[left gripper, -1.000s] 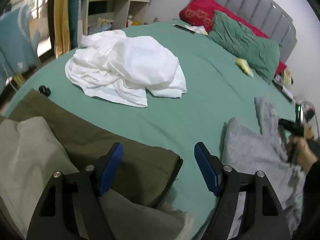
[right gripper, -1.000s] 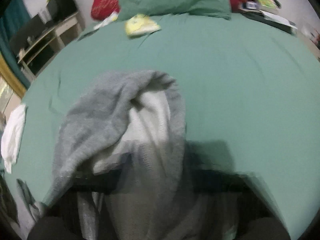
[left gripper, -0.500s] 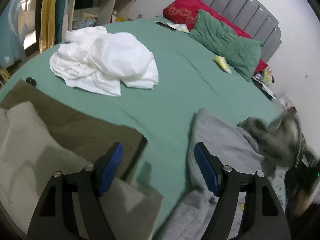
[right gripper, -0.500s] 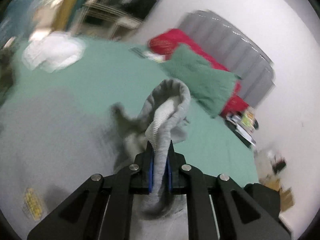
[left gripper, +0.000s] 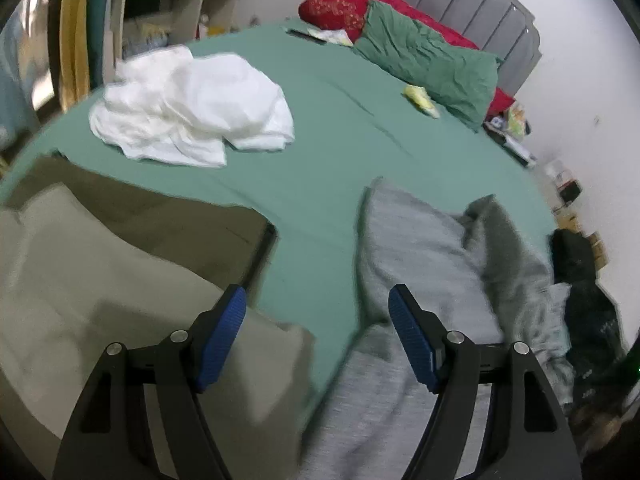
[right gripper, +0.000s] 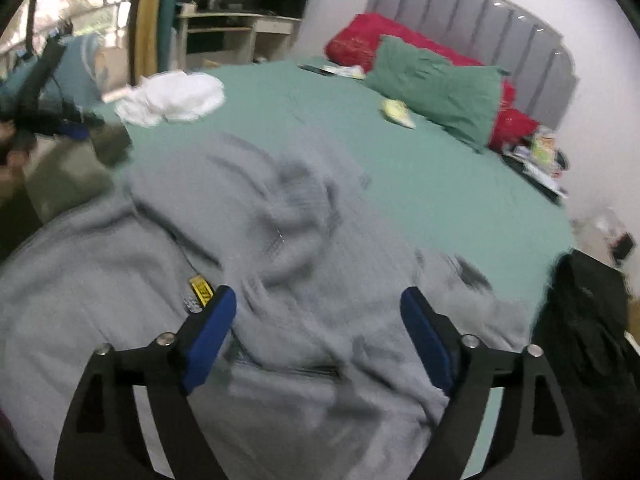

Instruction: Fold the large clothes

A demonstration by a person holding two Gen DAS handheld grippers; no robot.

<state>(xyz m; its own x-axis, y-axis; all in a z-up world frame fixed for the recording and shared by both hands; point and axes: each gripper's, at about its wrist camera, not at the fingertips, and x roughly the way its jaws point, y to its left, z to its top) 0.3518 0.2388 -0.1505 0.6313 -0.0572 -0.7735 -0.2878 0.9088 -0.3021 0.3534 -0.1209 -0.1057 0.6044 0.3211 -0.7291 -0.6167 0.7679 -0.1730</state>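
Released, the grey hoodie (right gripper: 280,216) lies rumpled under the right gripper (right gripper: 318,320), jaws just spread, empty; left gripper (left gripper: 316,328) spread too, white laundry (left gripper: 192,108) beyond.

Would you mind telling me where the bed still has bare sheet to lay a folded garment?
The widest bare sheet lies between the white pile, the green pillow and the grey garment. A narrow strip separates the olive garment from the grey one. The near edge is crowded.
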